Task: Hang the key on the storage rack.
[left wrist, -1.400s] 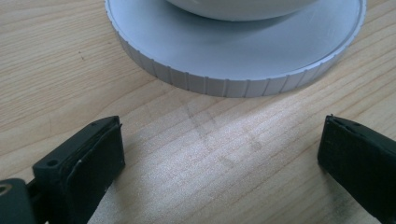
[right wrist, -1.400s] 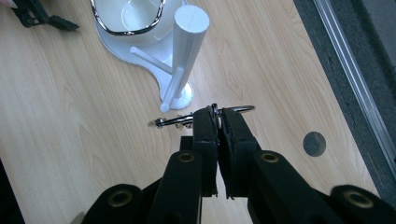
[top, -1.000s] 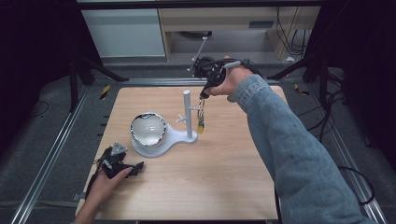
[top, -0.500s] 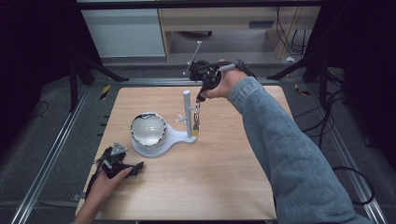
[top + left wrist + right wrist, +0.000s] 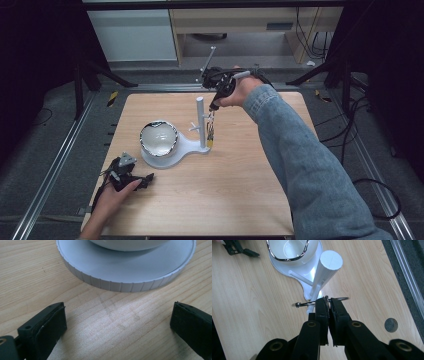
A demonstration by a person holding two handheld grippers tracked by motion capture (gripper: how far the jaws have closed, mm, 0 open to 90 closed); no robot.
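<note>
Key ring pinched beside white stand

Key ring [image 5: 322,302], a thin metal loop with keys hanging below, sits mid-frame in the right gripper view, clamped by the right gripper [image 5: 328,305] beside the smooth white stand [image 5: 201,122]. Its ribbed round base carries a glossy chrome-rimmed white bowl [image 5: 158,138]. Lower left, the left gripper [image 5: 117,320] gapes wide over pale wood table [image 5: 240,200].

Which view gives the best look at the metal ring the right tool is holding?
The right gripper view: the metal ring sits close up, pinched between the shut jaws of the right tool, beside the white post. In the high view it is too small to make out, just something dangling under that tool.
</note>
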